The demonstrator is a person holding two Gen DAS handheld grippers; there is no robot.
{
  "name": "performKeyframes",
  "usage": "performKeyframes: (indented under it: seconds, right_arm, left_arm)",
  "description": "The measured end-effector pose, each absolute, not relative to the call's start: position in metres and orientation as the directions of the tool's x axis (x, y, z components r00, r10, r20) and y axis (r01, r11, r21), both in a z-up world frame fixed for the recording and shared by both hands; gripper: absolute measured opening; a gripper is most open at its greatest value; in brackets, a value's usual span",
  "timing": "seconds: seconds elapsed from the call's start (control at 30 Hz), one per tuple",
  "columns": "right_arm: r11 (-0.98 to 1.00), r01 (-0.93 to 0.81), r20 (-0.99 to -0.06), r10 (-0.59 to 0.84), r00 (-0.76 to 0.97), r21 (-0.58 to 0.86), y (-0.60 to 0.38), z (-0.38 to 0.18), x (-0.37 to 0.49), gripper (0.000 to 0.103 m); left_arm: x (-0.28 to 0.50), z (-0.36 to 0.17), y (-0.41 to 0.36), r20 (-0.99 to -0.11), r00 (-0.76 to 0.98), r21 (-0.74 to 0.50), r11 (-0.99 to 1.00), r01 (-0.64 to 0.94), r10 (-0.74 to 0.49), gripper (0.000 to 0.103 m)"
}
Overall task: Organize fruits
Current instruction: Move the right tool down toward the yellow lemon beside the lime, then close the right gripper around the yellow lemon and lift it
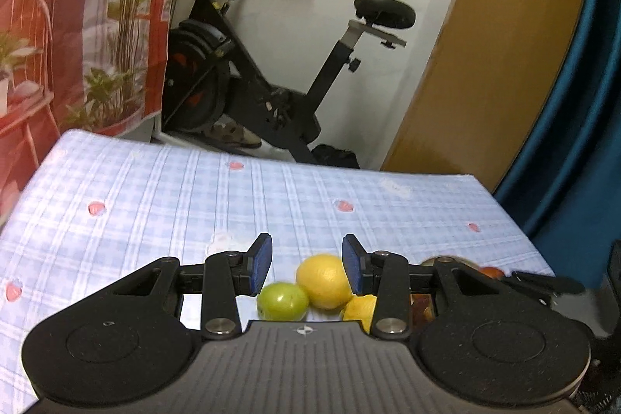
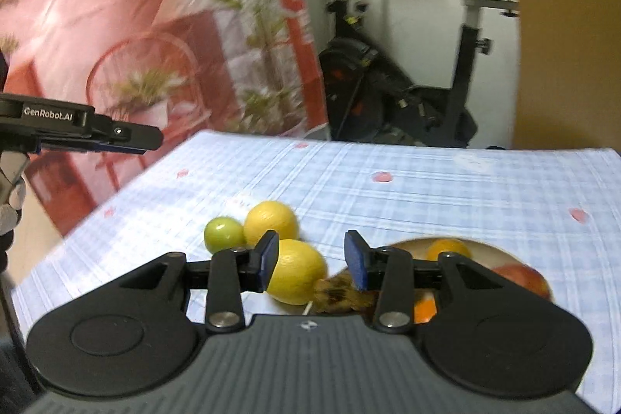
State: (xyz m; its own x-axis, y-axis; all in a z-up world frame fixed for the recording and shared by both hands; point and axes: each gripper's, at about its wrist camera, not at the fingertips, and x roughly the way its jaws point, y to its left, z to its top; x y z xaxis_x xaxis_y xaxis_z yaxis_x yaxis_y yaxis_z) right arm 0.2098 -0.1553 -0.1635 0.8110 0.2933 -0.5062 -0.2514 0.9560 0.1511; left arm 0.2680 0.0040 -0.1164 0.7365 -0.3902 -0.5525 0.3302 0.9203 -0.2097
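Note:
Three fruits lie together on the blue checked cloth (image 1: pixel 155 204): a small green fruit (image 1: pixel 282 301) (image 2: pixel 224 233) and two lemons (image 1: pixel 324 280) (image 2: pixel 271 222), the nearer lemon (image 2: pixel 299 270) beside a plate. The plate (image 2: pixel 485 247) holds an orange (image 2: pixel 448 249), a red apple (image 2: pixel 522 278) and a brown, spotted piece (image 2: pixel 341 291). My left gripper (image 1: pixel 308 260) hovers over the lemons, open, nothing between its blue pads. My right gripper (image 2: pixel 312 258) is open too, above the near lemon and the plate's edge. The left gripper (image 2: pixel 97 132) shows at the left of the right wrist view.
An exercise bike (image 1: pixel 271 64) stands behind the table's far edge. A red printed backdrop (image 1: pixel 77 26) hangs on the left, with a wooden door (image 1: pixel 485 64) and a blue curtain (image 1: pixel 582 142) on the right. The cloth stretches bare toward the far edge.

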Motion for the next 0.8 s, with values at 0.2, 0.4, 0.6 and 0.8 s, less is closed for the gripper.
performKeyframes:
  seconds: [0.2,0.4,0.6,0.8]
  right_arm:
    - [0.945,-0.324,-0.574,0.287,0.767,0.040,-0.121,-0.176,0.243,0.048]
    - [0.946,-0.323,-0.640,0.251,0.726,0.005,-0.106,-0.196,0.262,0.053]
    - [0.939,-0.342,-0.615,0.289,0.734,0.034,-0.104,-0.193,0.238,0.057]
    - [0.926,-0.374,-0.594,0.332,0.733,0.056,-0.102,-0.194,0.200,0.057]
  left_arm:
    - [0.273,-0.134,0.007,-0.576,0.709,-0.236,0.913,0.332,-0.407,0.042]
    - [0.273,-0.142,0.009,-0.587,0.692,-0.261,0.907,0.331,-0.421,0.042]
    - [0.273,-0.155,0.004,-0.605,0.650,-0.293,0.888,0.355,-0.459,0.042]
    - [0.274,-0.171,-0.012,-0.630,0.583,-0.331,0.857,0.395,-0.513,0.043]
